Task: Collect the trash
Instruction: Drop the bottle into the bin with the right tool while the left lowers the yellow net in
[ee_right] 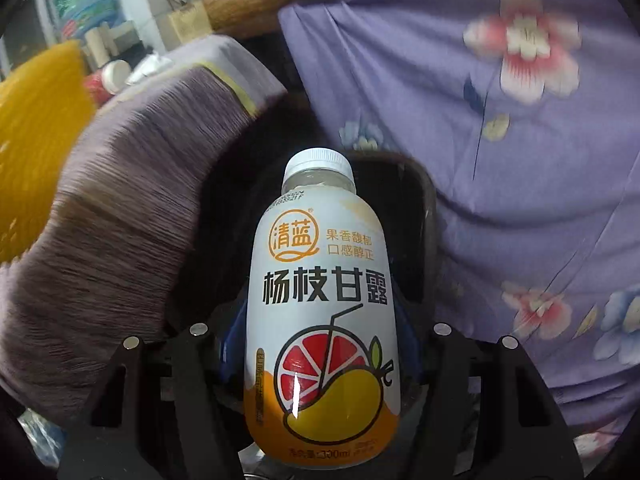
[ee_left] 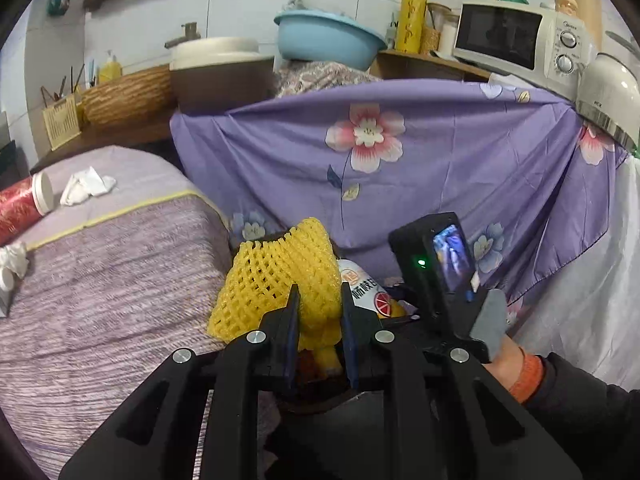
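My left gripper (ee_left: pixel 319 300) is shut on a yellow foam fruit net (ee_left: pixel 276 276), held above a dark bin between the bed and the purple cloth. My right gripper (ee_right: pixel 320 312) is shut on a white and orange drink bottle (ee_right: pixel 322 304) with a white cap, held over the dark bin (ee_right: pixel 420 200). The bottle (ee_left: pixel 362 286) and the right gripper's body show just right of the net in the left wrist view. The net (ee_right: pixel 36 140) shows blurred at the left in the right wrist view.
A bed with a purple striped cover (ee_left: pixel 100 280) lies at the left, with crumpled white tissues (ee_left: pixel 86 186) and a red canister (ee_left: pixel 20 204) on it. A purple flowered cloth (ee_left: pixel 400 160) hangs behind. A microwave (ee_left: pixel 520 40), blue basin (ee_left: pixel 328 36) and woven basket (ee_left: pixel 128 94) sit on counters.
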